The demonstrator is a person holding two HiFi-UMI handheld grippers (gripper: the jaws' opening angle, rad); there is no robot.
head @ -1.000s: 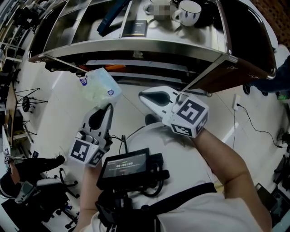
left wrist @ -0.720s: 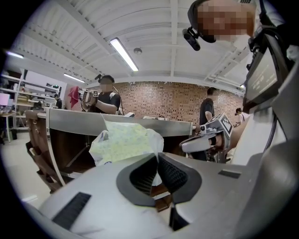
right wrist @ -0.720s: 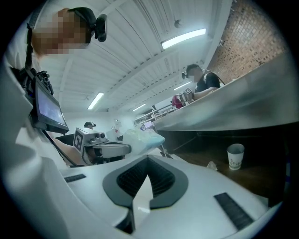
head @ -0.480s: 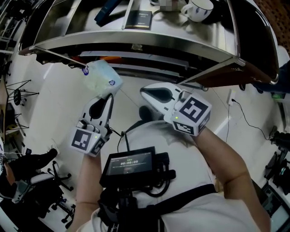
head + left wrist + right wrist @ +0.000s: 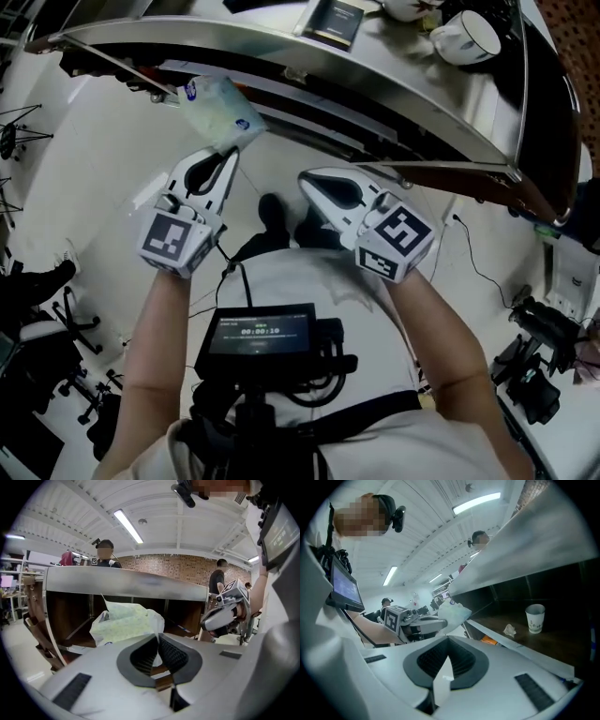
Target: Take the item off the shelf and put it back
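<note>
Just off the shelf (image 5: 403,89), the bag (image 5: 217,111) is clamped in the jaws of the left gripper (image 5: 230,156), the right gripper (image 5: 309,183) has its jaws together, and it seems only putting the bag back is left.

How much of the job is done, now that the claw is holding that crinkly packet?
About half. Done: the packet is off the shelf and in the air in front of it. In hand: the left claw is pinched shut on the packet's edge. Left to do: set the packet back on the shelf and let go. The right claw is shut and holds nothing.
</note>
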